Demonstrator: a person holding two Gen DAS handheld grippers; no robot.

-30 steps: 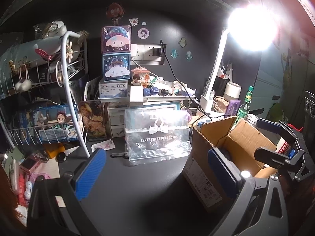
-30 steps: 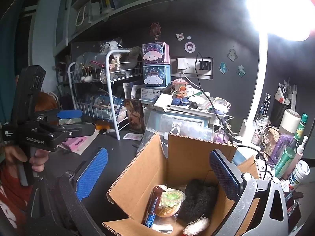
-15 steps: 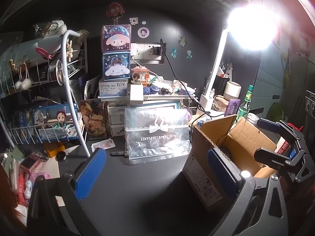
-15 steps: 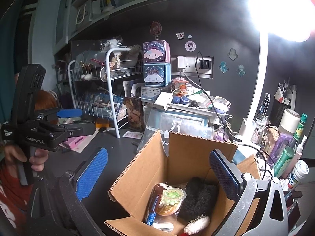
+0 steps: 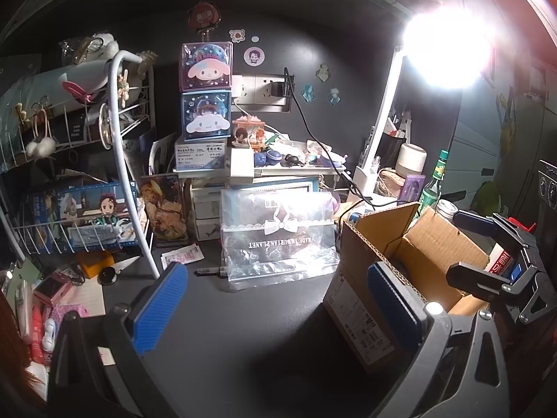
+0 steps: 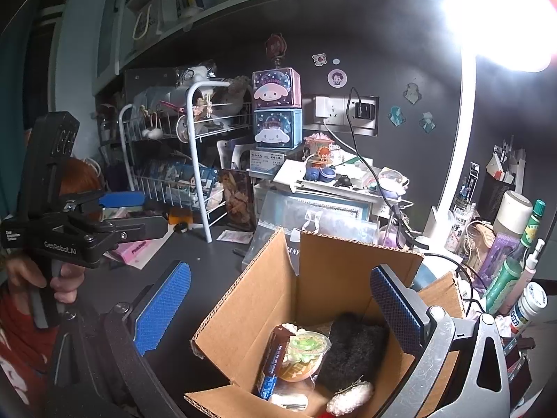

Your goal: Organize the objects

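Cardboard box holds snacks and sits as it did a moment ago; nothing moves, so sorting waits, left gripper and right gripper both spread wide, empty

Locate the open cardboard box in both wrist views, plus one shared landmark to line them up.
Left wrist: cardboard box sits right of centre on the dark desk, seen from its side, interior mostly hidden, partly behind this claw's right finger.
Right wrist: cardboard box fills the lower centre, seen from above, with snacks and a dark fuzzy item inside.
Shared landmark: the stacked cartoon boxes against the back wall.
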